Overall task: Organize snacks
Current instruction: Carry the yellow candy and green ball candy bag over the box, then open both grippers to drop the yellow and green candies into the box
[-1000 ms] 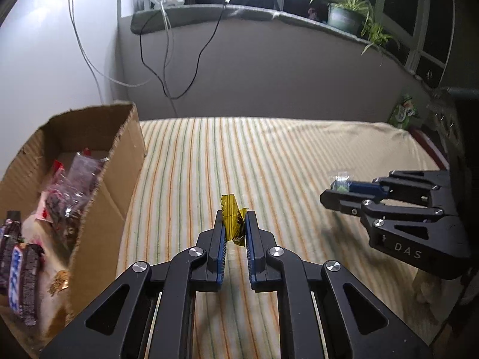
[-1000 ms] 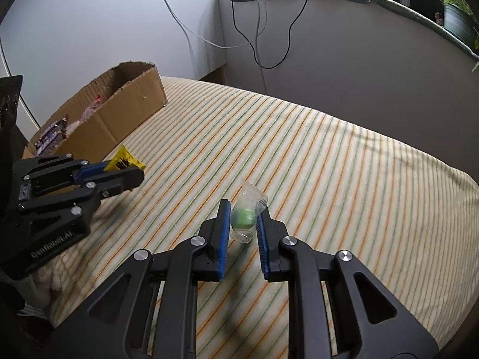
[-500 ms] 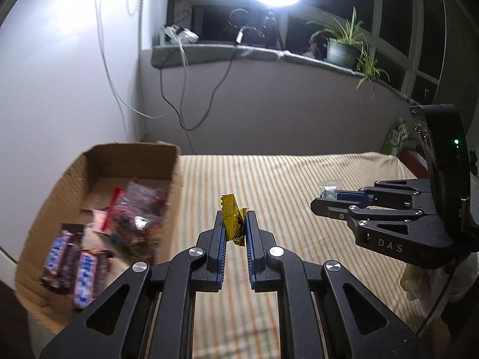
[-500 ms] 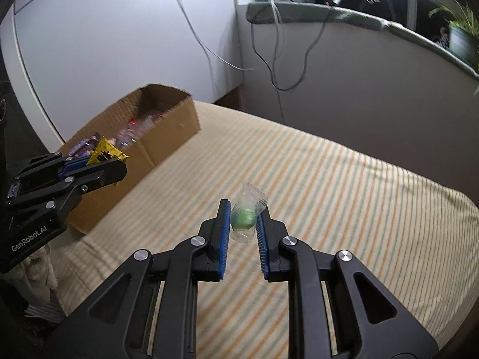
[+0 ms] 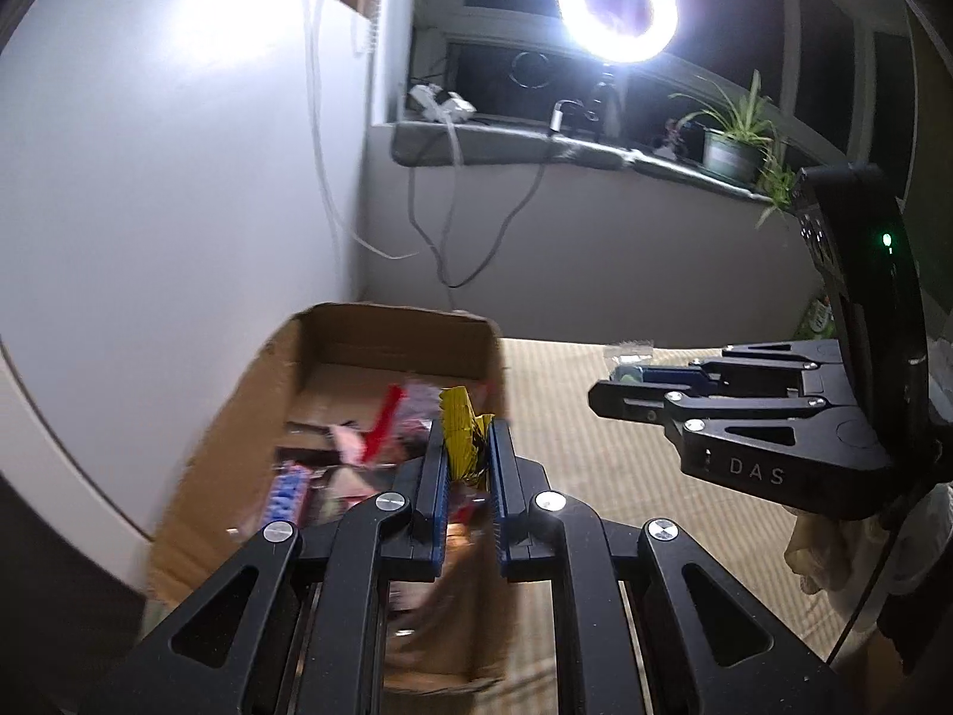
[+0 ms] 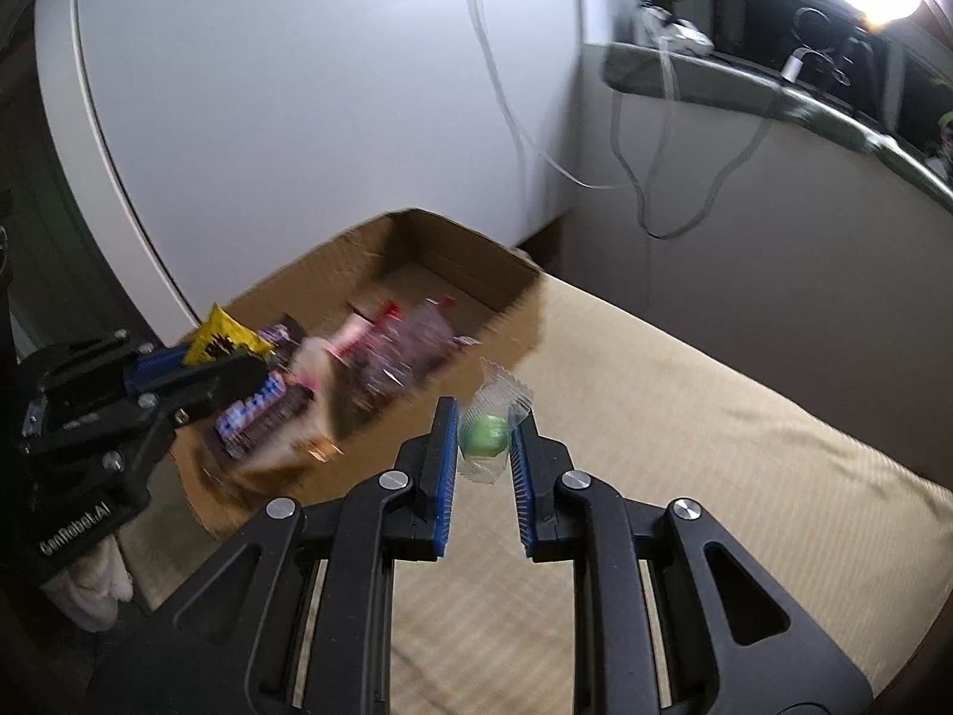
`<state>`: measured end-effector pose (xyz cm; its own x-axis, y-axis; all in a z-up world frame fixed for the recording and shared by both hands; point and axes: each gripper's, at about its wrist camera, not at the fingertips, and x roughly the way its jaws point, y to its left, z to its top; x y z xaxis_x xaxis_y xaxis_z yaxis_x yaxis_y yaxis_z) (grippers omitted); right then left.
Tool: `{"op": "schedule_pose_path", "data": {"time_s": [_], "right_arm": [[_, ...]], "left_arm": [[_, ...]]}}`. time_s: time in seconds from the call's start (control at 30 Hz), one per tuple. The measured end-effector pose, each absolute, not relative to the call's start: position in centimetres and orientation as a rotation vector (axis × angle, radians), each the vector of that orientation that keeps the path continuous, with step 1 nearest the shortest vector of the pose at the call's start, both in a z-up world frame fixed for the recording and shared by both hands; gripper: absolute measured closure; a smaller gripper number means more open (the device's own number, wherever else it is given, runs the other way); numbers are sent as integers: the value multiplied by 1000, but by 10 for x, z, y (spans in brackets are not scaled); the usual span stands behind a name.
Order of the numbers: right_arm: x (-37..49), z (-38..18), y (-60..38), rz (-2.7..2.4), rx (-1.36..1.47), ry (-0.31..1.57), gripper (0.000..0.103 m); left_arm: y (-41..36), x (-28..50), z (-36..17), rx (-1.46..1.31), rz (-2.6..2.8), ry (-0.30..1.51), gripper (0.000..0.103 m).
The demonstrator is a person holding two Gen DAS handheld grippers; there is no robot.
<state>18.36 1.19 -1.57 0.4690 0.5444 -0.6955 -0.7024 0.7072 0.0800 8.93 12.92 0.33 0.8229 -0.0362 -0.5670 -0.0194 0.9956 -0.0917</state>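
Left wrist view: my left gripper (image 5: 466,465) pinches the yellow snack (image 5: 460,438) over the box (image 5: 363,411). Right gripper (image 6: 483,447) squeezes the green candy (image 6: 485,436). Many snacks are inside; I must drop both.

We see a dim room lit mainly by a round white ring light (image 5: 617,6) at the upper centre of the left wrist view, blown out to glare; it flares again at the upper right corner of the right wrist view. The pale grey wall (image 5: 178,149) catches a soft sheen. The open brown cardboard box (image 6: 417,250) and its contents smear with motion blur. Fisheye curvature bends the dark, vignetted frame edges.
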Motion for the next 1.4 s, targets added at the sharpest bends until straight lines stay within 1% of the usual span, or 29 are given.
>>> {"op": "schedule_pose_path", "data": {"time_s": [0.27,0.57,1.3,1.4], "right_arm": [[190,-14,65,822,-268,747,86],[207,-24,100,838,-276,782,86],[220,-45,124,862,-295,839,86],[219,-44,123,860,-292,831,84]], "left_arm": [[164,85,2,-112,46,603,93],[174,95,-2,-126,73,607,93],[185,108,-11,-138,88,635,92],[186,107,-11,-136,91,632,87]]}}
